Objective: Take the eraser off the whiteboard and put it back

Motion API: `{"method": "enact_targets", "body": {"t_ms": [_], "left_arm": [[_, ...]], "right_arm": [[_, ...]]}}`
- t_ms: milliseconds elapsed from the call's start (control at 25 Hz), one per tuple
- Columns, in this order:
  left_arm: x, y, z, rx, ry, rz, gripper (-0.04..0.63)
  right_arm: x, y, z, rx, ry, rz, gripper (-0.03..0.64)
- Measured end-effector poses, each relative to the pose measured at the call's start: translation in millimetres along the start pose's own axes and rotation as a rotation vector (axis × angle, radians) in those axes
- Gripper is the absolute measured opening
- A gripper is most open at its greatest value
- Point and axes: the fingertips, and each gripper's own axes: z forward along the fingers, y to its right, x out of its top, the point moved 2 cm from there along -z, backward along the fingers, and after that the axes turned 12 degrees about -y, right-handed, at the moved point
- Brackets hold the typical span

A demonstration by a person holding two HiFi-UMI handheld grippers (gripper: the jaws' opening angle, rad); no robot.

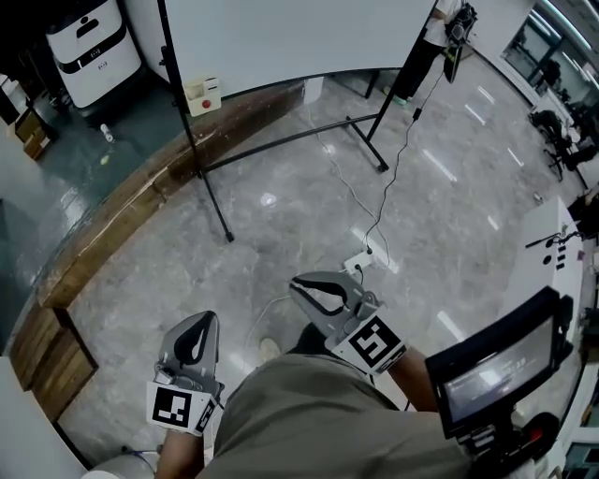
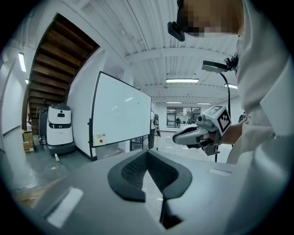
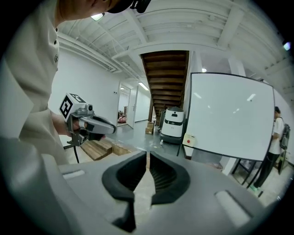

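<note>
Eraser (image 1: 203, 94): small pale block with a red spot, seated on the lower left corner of the whiteboard (image 1: 290, 37), just beside the black upright of the stand. It sat upper left of centre in the head view, left of centre in the left gripper view (image 2: 98, 139), and right of centre in the right gripper view (image 3: 189, 140). It was well apart from both of my claws.

Whiteboard: blank white face in a dark frame on a black stand, legs splayed over the grey polished floor (image 1: 281, 215).

Left claw (image 1: 201, 320): lower left of the head view. Its jaws were together with nothing between them, and it pointed toward the board (image 2: 148, 152).

Right claw (image 1: 296, 281): lower centre of the head view, near the left one. Its jaws were brought together at the tips, holding nothing (image 3: 148, 153).

White wheeled machine (image 1: 89, 42): parked left of the board, upper left corner.

Wooden step (image 1: 140, 201): ran along the left of the floor, below the board.

Cable (image 1: 374, 215): trailed across the floor from the board's right end to a white socket block (image 1: 358, 265) just above my right claw.

Person (image 1: 440, 28): stood at the board's far right end.

Dark screen (image 1: 496, 370): lower right corner.
</note>
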Motion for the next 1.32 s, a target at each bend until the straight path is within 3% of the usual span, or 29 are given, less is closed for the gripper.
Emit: {"method": "enact_targets", "body": {"t_ms": [360,600,760,960,1120,1320], "left_arm": [[10,66,1,0.033,0.01,-0.017,0.002],[11,141,16,0.037,0.009,-0.011,0.002],[7,164,13,0.071,-0.001,-0.041,0.002],[-5,162,-43,0.277,-0.083,-0.1,0.002],[-20,157,-94,0.386,-0.104,-0.131,0.002],[-38,141,-146,0.44,-0.085,-0.132,0.002]], "right_arm": [[-18,2,-78,-0.003,0.038,-0.058,0.014],[-65,8,-144,-0.016,0.06,-0.049,0.011],[-97,14,-177,-0.03,0.057,-0.083,0.011],[-136,25,-190,0.035,0.008,0.059,0.011],[-137,15,-182,0.062,-0.003,0.01,0.011],[-119,-27,-170,0.074,-0.001,-0.038,0.011]]}}
